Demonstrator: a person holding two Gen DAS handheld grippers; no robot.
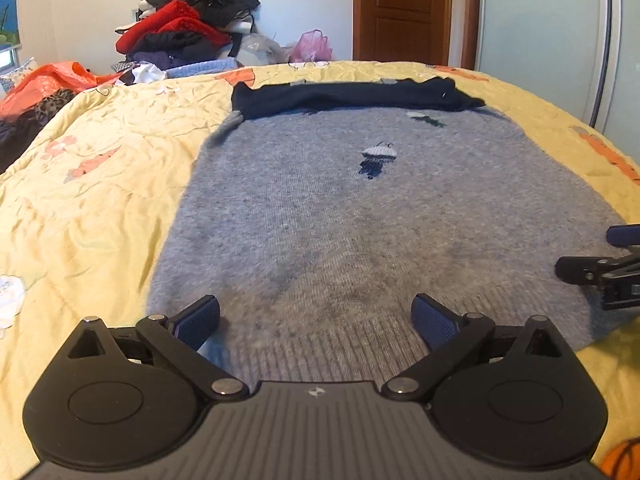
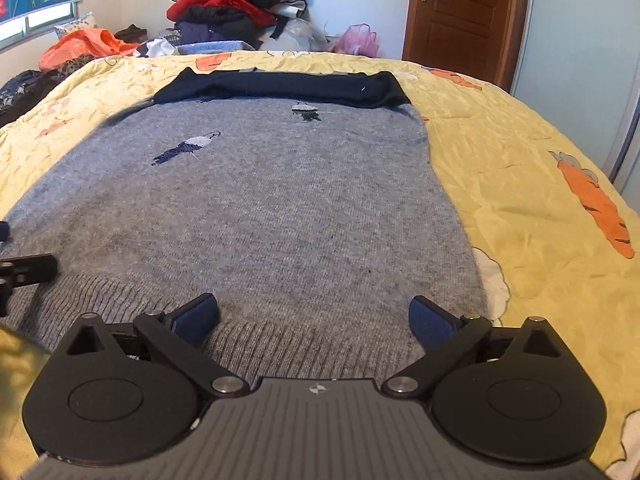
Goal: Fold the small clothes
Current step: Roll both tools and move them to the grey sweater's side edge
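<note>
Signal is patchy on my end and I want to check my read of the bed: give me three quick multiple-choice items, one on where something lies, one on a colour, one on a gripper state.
1. Where does the dark navy band lie on the grey sweater?
A. along its far end
B. along the ribbed hem
C. down its right edge

2. What colour is the bedspread?
A. white
B. yellow
C. green

3. How does the left gripper stand?
A. shut on the hem
B. shut on nothing
C. open over the ribbed hem

Answers:
1 A: the navy band runs across the end farthest from both cameras.
2 B: yellow cloth with orange carrot prints surrounds the sweater.
3 C: its blue pads stand wide apart with the ribbed hem between them.
</note>
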